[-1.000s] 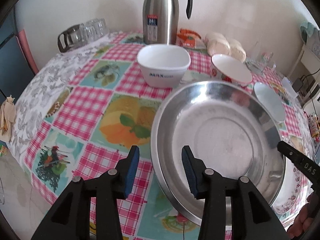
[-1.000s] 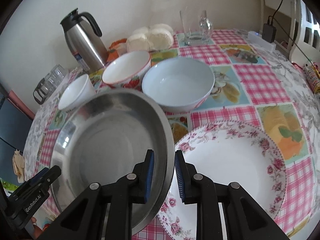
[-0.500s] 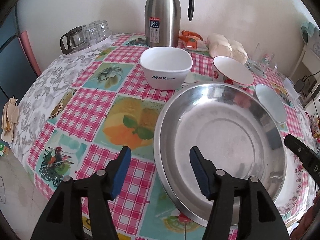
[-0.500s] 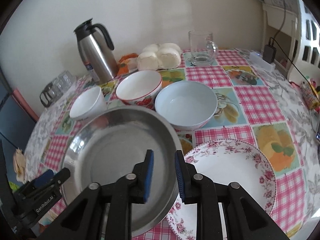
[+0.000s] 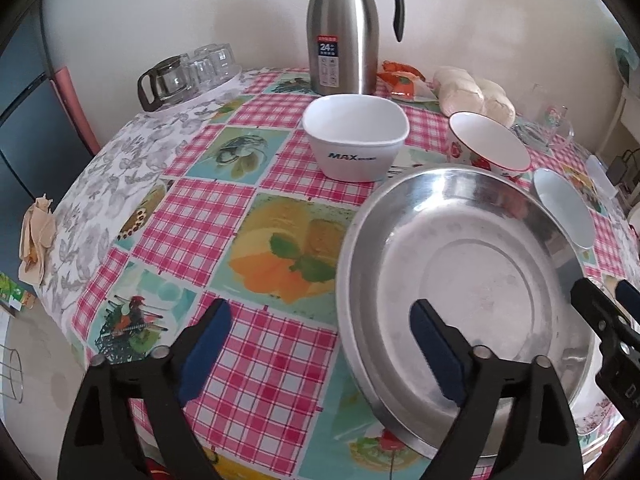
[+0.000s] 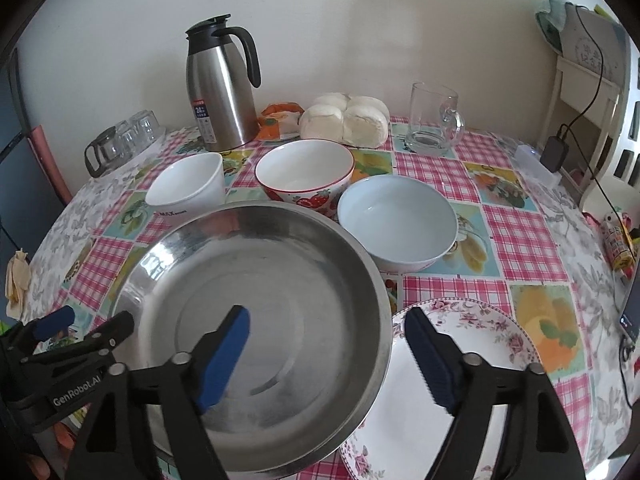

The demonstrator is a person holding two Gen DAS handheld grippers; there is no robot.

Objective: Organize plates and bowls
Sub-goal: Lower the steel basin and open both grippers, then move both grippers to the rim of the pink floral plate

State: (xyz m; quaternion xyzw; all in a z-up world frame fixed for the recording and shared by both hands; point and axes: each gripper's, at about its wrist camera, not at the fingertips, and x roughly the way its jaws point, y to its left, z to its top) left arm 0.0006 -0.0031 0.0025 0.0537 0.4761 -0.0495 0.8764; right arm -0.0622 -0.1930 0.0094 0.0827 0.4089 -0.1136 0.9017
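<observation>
A large steel plate (image 5: pixel 472 276) (image 6: pixel 256 320) rests with its right side on a floral plate (image 6: pixel 480 340). My left gripper (image 5: pixel 320 344) is open, its jaws either side of the steel plate's left rim. My right gripper (image 6: pixel 328 360) is open above the steel plate's right rim, with nothing in it. Behind stand a square white bowl (image 5: pixel 356 140) (image 6: pixel 188 186), a strawberry bowl (image 5: pixel 488 146) (image 6: pixel 306 172) and a pale blue bowl (image 5: pixel 564 206) (image 6: pixel 398 226).
A steel thermos (image 5: pixel 344 28) (image 6: pixel 220 88) stands at the back by the wall. Glass cups and a pot (image 5: pixel 188 72) are at the back left, bagged buns (image 6: pixel 346 118) and a glass mug (image 6: pixel 434 118) at the back right. The checked tablecloth (image 5: pixel 200 232) shows at the left.
Both grippers opened and let go of the steel plate, which now lies lower, partly on the floral plate. Both grippers drew back a little.
</observation>
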